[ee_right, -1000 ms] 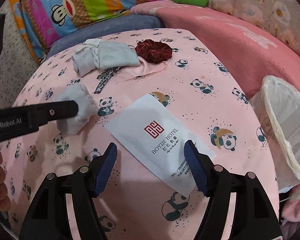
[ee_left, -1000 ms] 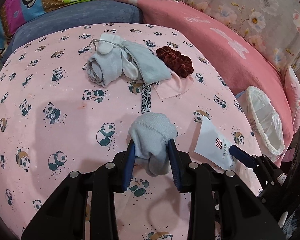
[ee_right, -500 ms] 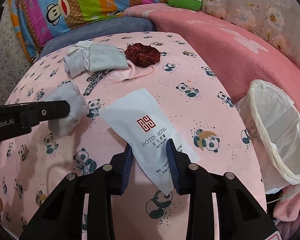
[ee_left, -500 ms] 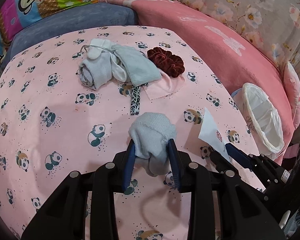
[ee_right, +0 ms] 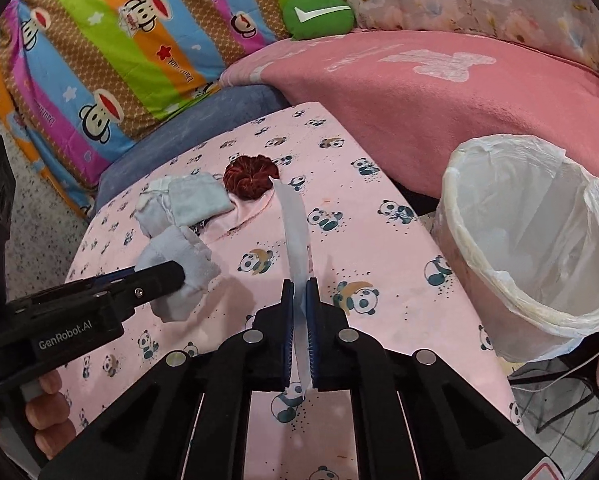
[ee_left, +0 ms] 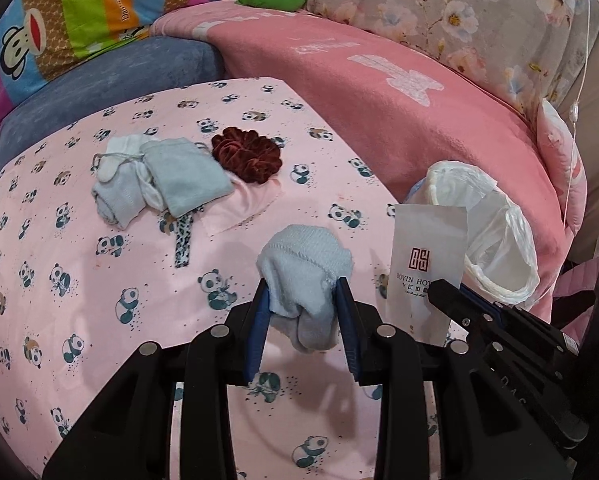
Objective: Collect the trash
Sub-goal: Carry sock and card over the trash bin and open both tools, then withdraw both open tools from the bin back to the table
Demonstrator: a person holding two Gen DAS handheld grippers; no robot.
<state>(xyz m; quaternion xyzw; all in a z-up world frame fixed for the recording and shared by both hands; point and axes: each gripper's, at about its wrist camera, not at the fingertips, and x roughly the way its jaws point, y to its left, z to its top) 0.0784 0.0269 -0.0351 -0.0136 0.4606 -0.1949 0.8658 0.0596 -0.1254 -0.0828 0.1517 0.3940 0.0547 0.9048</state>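
A balled grey sock (ee_left: 305,260) hangs between the blue pads of my left gripper (ee_left: 302,286), which is shut on it above the pink panda sheet (ee_left: 79,280). My right gripper (ee_right: 299,284) has its jaws closing tight on a white hotel packet (ee_right: 295,224), which stands edge-on and lifted off the sheet. In the left wrist view the same packet (ee_left: 427,252) is upright just right of the sock. A bin lined with a white bag (ee_right: 465,240) stands to the right of both grippers, off the bed's edge. The left gripper (ee_right: 171,276) and sock (ee_right: 179,252) show at the right wrist view's left.
Folded grey garments (ee_left: 167,176), a maroon scrunchie (ee_left: 247,154) and a leopard-print strip (ee_left: 183,240) lie further back on the sheet. A pink blanket (ee_left: 379,92) and a striped cartoon pillow (ee_right: 119,40) lie behind. A person's fingers (ee_right: 43,416) grip the left handle.
The right gripper shut on the hotel packet and lifted it from flat on the sheet to upright. Both grippers rose and shifted towards the bin, the left still holding the sock.
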